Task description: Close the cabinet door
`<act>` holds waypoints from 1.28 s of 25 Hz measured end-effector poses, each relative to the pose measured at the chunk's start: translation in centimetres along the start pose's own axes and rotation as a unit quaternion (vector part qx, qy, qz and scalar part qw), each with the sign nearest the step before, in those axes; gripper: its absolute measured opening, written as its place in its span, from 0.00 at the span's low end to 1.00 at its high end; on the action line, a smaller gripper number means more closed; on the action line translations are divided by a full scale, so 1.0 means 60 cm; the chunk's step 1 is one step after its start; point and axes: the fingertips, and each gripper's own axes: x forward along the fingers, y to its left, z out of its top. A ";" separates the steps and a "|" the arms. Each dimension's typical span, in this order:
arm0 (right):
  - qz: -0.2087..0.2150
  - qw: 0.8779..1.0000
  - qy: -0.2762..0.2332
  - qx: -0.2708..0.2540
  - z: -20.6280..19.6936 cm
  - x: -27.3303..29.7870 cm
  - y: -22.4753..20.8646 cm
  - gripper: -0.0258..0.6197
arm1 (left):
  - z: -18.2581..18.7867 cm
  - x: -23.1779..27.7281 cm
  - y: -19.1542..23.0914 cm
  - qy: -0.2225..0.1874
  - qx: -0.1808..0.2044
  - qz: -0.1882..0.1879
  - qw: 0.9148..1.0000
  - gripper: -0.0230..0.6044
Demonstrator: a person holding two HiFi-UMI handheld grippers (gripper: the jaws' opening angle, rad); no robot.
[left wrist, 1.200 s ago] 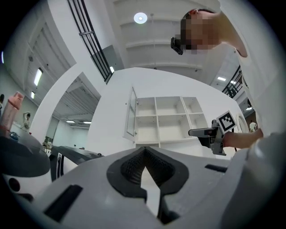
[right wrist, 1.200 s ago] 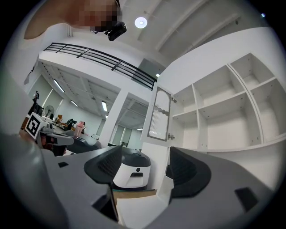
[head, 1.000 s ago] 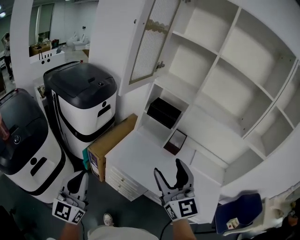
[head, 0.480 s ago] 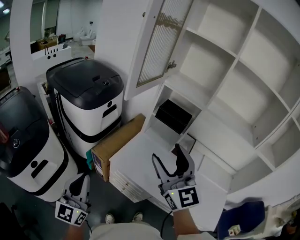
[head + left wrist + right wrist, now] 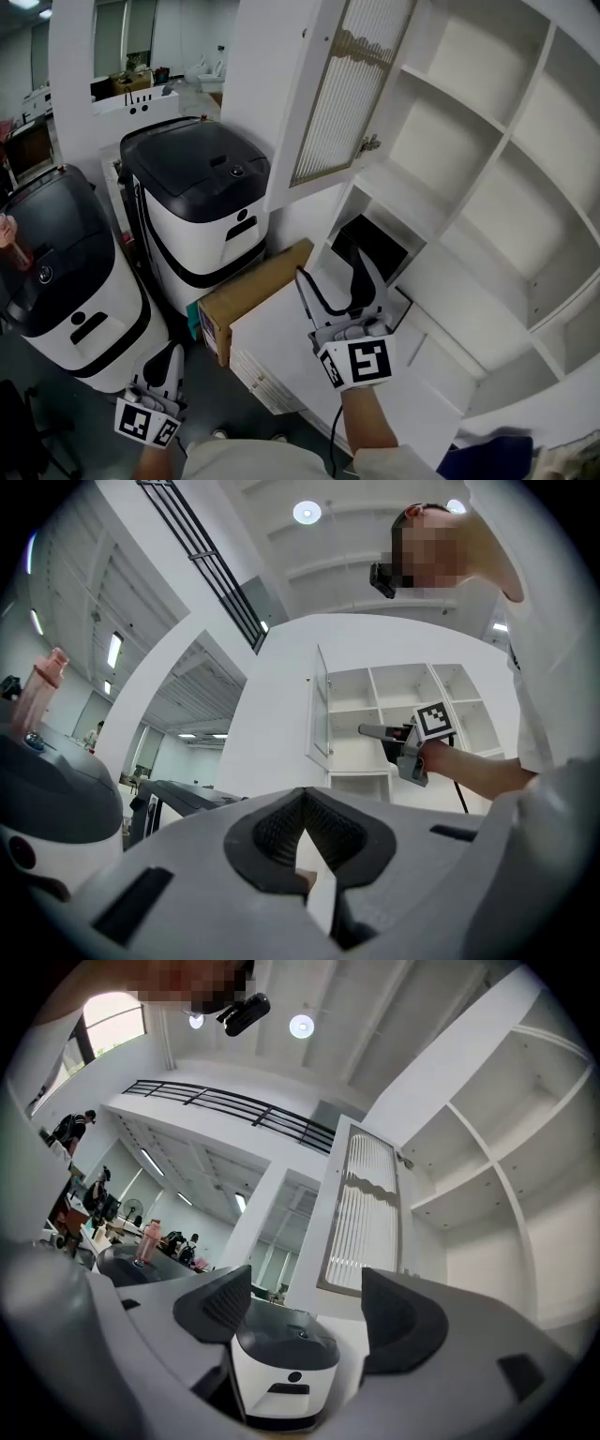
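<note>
The white cabinet fills the right of the head view, its shelves bare. Its cabinet door, with a ribbed pane, stands swung open at the cabinet's left edge, and a small knob sits at the door's lower corner. Left of the cabinet stand two white machines with black lids, side by side. A white counter juts out below the cabinet, with a cardboard box against its left side. A black box sits in the cabinet's lowest left compartment. The right hand-held gripper hangs over the counter in front of the cabinet, below the door and apart from it. It is released, its jaws have just been opening wider, and nothing is between them. The left hand-held gripper is low, well left of the cabinet, clenched on nothing.
</note>
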 end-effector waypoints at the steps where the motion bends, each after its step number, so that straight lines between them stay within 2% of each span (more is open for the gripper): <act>1: 0.004 1.000 -0.005 -0.002 0.003 0.016 0.002 0.56 | -0.001 0.001 0.000 0.001 0.000 0.002 1.000 0.04; 11: 0.016 0.999 -0.003 -0.045 0.016 0.162 0.029 0.60 | 0.004 -0.014 0.029 0.001 0.006 0.032 0.999 0.04; 22: -0.055 0.996 -0.005 -0.076 0.043 0.241 -0.010 0.61 | 0.023 -0.052 0.059 -0.009 0.006 0.060 0.998 0.04; 32: -0.071 0.993 0.004 -0.091 0.054 0.303 -0.018 0.61 | 0.035 -0.100 0.083 -0.012 0.009 0.094 0.995 0.04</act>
